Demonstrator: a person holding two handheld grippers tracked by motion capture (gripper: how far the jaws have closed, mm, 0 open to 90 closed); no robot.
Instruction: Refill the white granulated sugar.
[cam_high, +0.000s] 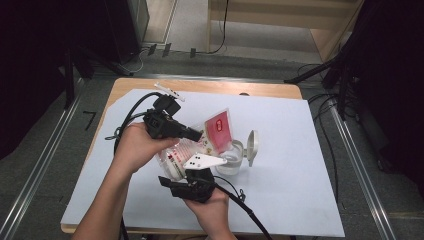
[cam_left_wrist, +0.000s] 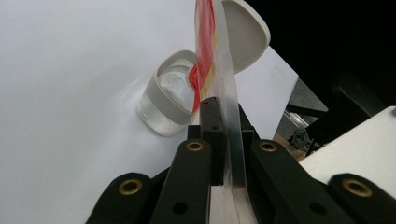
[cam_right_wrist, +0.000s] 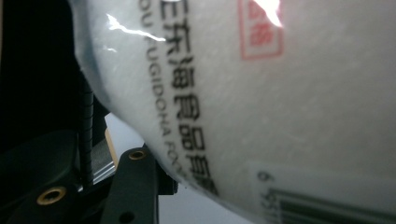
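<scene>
Grip on the clear plastic bag of white grains with red label (cam_high: 210, 137) is shared: its thin top edge is clamped in the left gripper (cam_high: 197, 134), and its full lower part is clamped in the right gripper (cam_high: 192, 175). The bag is held tilted just above and beside the round clear glass jar (cam_high: 231, 159), whose white hinged lid (cam_high: 253, 145) is left open on the white paper sheet (cam_high: 300, 165).

Black fingers (cam_left_wrist: 219, 121) with brass screws, trailing cables.

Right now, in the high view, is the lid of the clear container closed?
No: the lid stands swung open beside the container on the white sheet.
</scene>
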